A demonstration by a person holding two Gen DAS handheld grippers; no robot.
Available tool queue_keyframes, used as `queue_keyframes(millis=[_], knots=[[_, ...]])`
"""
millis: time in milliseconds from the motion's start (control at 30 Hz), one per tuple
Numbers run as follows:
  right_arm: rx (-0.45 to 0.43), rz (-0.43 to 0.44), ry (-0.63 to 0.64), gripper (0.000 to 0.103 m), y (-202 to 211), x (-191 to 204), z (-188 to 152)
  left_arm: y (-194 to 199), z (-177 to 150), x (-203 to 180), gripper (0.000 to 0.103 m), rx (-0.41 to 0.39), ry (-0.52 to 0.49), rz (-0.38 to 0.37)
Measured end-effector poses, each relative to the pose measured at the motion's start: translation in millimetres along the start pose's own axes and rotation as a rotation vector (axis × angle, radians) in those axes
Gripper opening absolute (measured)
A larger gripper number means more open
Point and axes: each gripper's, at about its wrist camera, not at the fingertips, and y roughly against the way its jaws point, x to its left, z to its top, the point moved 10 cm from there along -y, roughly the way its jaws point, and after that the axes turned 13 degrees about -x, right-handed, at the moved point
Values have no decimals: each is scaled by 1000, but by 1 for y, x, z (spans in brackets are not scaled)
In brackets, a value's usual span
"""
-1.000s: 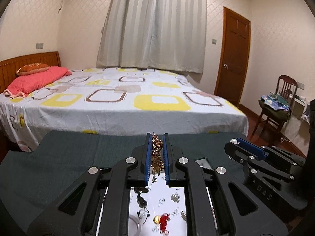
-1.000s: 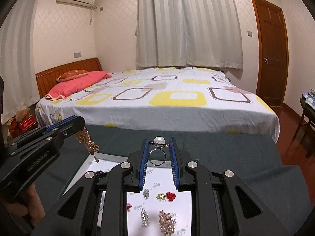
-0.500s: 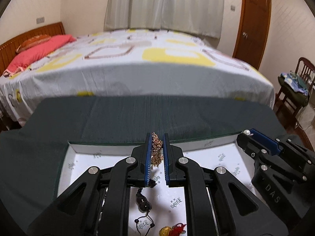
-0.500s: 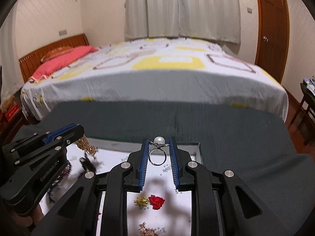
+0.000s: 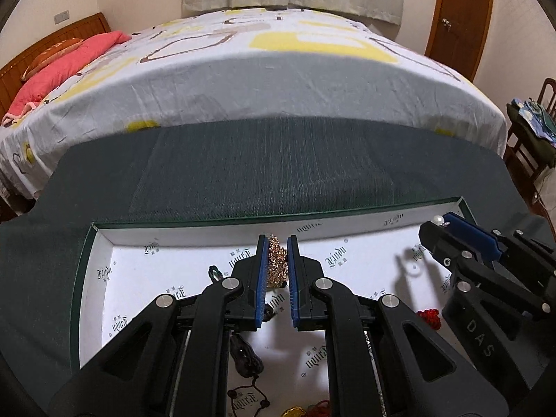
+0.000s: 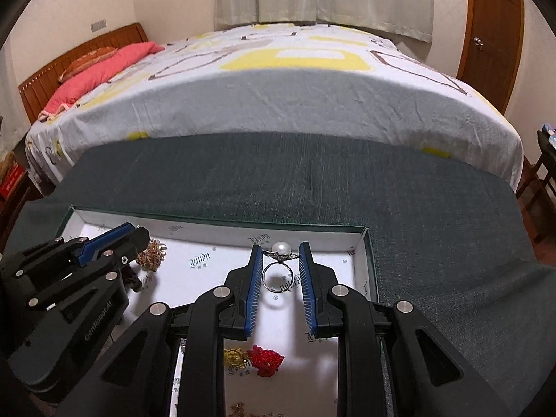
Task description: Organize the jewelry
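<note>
A shallow white-lined box (image 5: pixel 104 243) (image 6: pixel 368 253) with a green rim lies on a dark green cloth. My left gripper (image 5: pixel 277 246) is shut on a gold chain piece (image 5: pixel 276 264), which hangs over the box's far middle. My right gripper (image 6: pixel 278 255) is shut on a silver ring with a white pearl (image 6: pixel 280 248), held above the box's far right part. In the left wrist view the right gripper (image 5: pixel 448 224) comes in from the right with the pearl at its tip. In the right wrist view the left gripper (image 6: pixel 137 232) reaches in from the left with the gold chain piece (image 6: pixel 151 253) dangling.
More jewelry lies in the box: a red knot (image 6: pixel 266 359) with a gold charm (image 6: pixel 234 356), dark beads (image 5: pixel 245 354), a small green piece (image 5: pixel 215 272). Behind the cloth stands a bed (image 5: pixel 278 69) with a patterned sheet. A chair (image 5: pixel 535 118) and a door (image 5: pixel 458 17) are at the right.
Both grippers have dropped and tipped downward toward the box, still holding the gold chain piece and the pearl ring. The box now fills the lower part of both views.
</note>
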Motion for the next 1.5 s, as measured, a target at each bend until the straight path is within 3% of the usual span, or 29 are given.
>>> queue_keyframes(millis=[300, 367, 400, 433, 467, 500, 1067, 1333, 1500], knots=[[41, -11, 2, 22, -7, -2, -5, -4, -5, 1, 11, 36, 15, -11], [41, -14, 2, 32, -8, -2, -4, -4, -5, 1, 14, 37, 21, -11], [37, -17, 0, 38, -8, -2, -3, -5, -5, 1, 23, 37, 21, -13], [31, -22, -1, 50, -7, -3, -2, -4, -4, 1, 31, 32, 20, -10], [21, -34, -5, 54, -6, -5, -1, -3, -3, 3, 44, 23, 22, 2], [16, -34, -10, 54, -4, -6, -1, -2, -2, 5, 48, 18, 30, 9], [-37, -82, -12, 77, 13, -13, -2, 23, 2, 32, 90, -62, 16, 77], [-95, -86, -18, 81, 35, -8, -4, 48, -2, 38, 92, -122, -45, 103], [-120, -92, -28, 81, 60, -7, -12, 78, -11, 48, 93, -143, -17, 108]])
